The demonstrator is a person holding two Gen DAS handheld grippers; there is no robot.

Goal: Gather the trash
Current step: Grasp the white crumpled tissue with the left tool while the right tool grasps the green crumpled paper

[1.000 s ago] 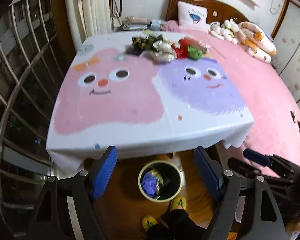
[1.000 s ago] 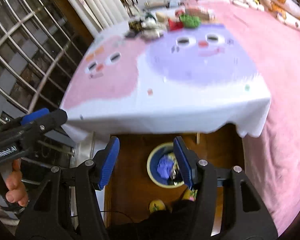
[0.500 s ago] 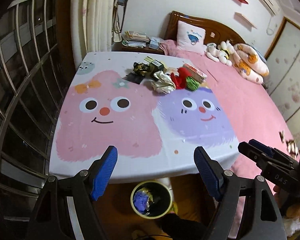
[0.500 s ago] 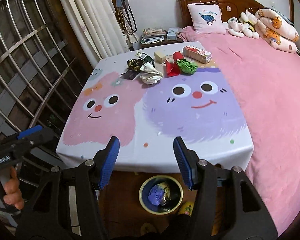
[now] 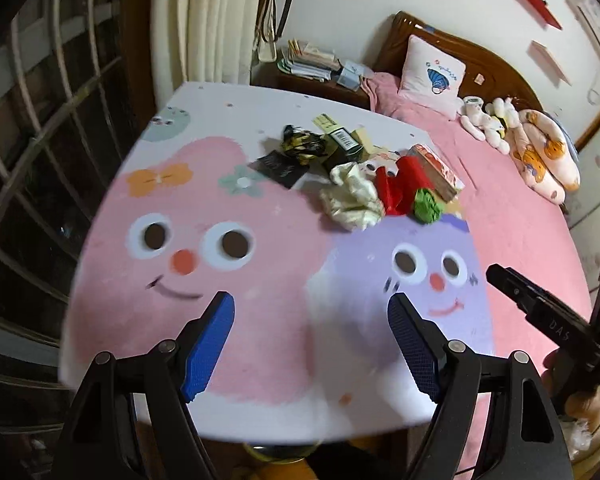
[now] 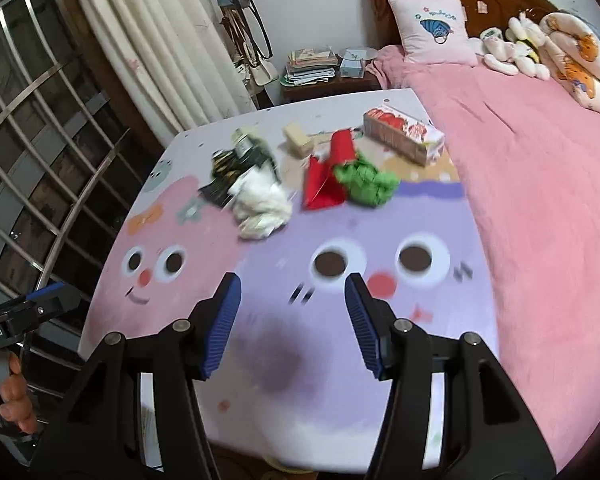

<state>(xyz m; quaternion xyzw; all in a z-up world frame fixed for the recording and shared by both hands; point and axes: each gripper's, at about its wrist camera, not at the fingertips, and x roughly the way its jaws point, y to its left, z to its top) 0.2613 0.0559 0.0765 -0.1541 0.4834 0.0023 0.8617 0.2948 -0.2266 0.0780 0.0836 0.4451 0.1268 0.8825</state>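
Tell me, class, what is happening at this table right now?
A person holds a two-finger gripper in each hand above a table covered by a cartoon tablecloth. The left gripper and right gripper are both open and empty. The trash pile, including a crumpled white paper, a red wrapper and a green wad, lies untouched at the far side.

Pink bed [image 6: 540, 184], pillow [image 6: 434, 24], curtain [image 6: 148, 36], stacked books [image 6: 310, 64].

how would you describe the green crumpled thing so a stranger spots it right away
Look at the table with the cartoon-face cloth beside the pink bed; a cluster of trash sits at its far end. The green crumpled wad lies just above the purple face, touching the red paper. It is the only green piece; the white wad sits further left.
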